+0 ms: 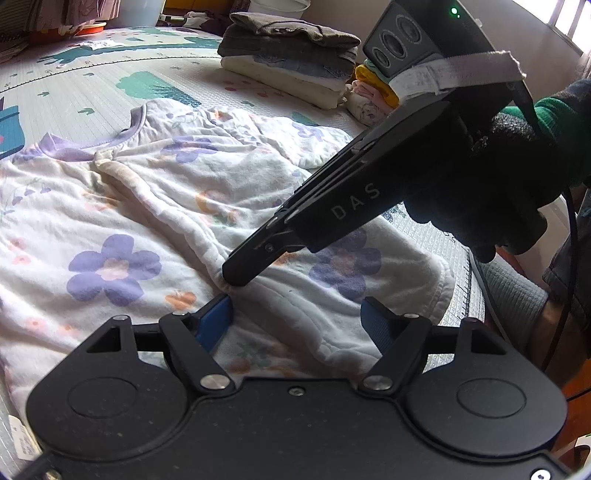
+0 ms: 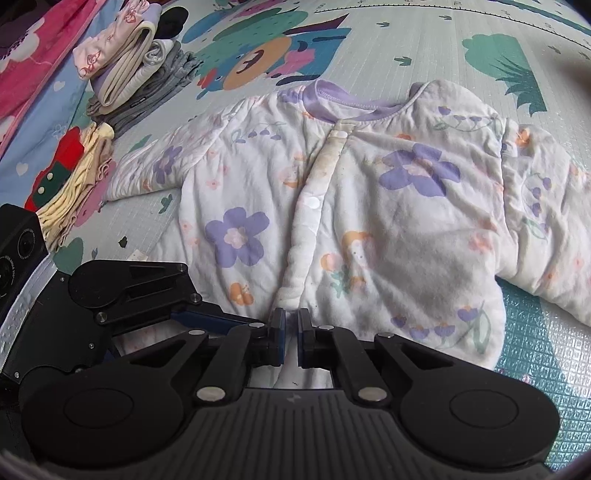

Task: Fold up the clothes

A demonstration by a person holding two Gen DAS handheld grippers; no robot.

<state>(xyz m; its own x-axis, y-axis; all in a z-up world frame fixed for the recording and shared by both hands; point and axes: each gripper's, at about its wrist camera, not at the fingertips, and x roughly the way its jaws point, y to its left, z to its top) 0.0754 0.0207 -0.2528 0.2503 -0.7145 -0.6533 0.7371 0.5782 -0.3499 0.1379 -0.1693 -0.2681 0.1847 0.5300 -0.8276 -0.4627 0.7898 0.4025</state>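
Observation:
A white padded child's jacket with purple flowers and a purple collar lies spread flat on the play mat, front up, sleeves out. It also fills the left wrist view. My right gripper is shut on the jacket's front placket at the bottom hem; from the left wrist view its fingertips press on that same seam. My left gripper is open, its blue pads either side of the hem fold just below the right gripper.
Stacks of folded clothes sit on the mat: a grey and cream pile with small yellow and pink items, and another pile with yellow garments. A pink and blue blanket lies at the left.

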